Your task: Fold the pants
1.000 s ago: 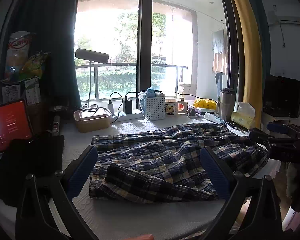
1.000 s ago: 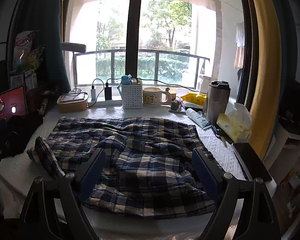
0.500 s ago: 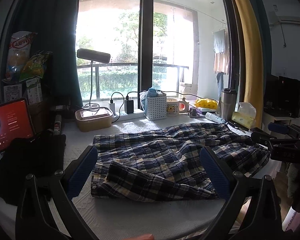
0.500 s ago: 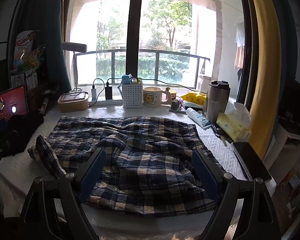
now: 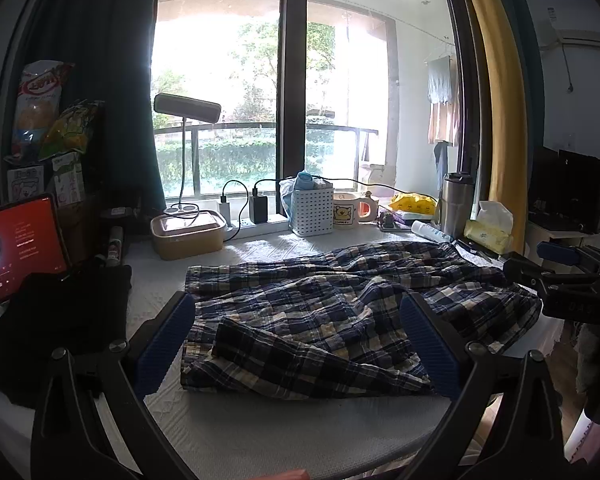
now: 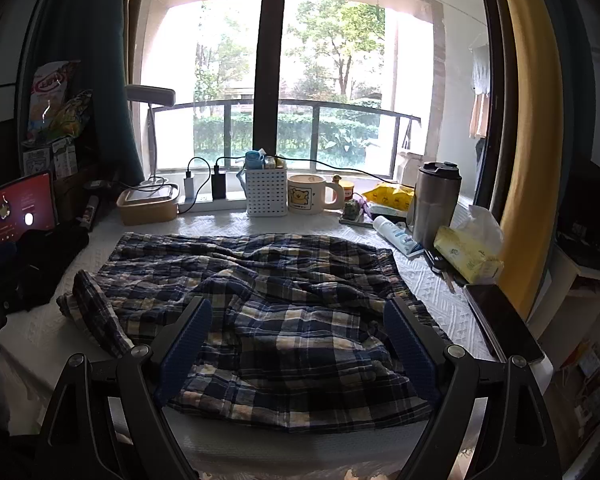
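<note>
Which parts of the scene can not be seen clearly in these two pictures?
- Plaid pants: the near edge hides behind the right tool in the right wrist view.
- Left wrist view: the left tool also covers part of the cloth.
- Tablet: the screen text is too small to read.
- Black garment: too dark to identify.
- Snack bags: the print is blurred.

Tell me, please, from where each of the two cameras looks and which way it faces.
Left wrist view: sits on the left tongs, held open above the table's left near part, facing the window; its blue-padded fingers frame the blue plaid cotton pants; the right tongs show at the right edge.
Right wrist view: sits on the right tongs, open, further right, facing the window over the pants.
Both share the pants, the white perforated basket and the cream bear mug.
</note>
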Demonstrator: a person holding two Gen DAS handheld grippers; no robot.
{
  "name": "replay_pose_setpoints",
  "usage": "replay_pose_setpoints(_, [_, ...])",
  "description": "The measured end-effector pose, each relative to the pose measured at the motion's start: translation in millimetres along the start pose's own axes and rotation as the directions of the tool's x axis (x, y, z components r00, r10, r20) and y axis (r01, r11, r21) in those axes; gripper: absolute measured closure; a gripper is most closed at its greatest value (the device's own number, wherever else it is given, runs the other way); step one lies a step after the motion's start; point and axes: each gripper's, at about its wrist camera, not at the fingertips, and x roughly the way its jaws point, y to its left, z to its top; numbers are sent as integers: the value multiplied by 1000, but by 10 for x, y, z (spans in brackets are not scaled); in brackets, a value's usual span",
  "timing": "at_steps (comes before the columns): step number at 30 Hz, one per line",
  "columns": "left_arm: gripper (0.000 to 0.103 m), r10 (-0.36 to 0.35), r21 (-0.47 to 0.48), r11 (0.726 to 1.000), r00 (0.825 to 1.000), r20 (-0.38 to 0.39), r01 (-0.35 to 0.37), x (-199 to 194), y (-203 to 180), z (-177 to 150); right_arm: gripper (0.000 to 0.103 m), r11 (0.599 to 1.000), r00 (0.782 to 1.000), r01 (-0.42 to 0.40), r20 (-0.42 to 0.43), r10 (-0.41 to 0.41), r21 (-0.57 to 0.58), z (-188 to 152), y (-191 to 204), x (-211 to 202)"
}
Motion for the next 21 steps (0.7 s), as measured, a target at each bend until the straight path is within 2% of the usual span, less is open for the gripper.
replay_pose_setpoints(21, [2,15,-3,1000,1000,-5,-15,-9,12,-7,14,1000,1000,-4,-1,4,0,-25,6,-10])
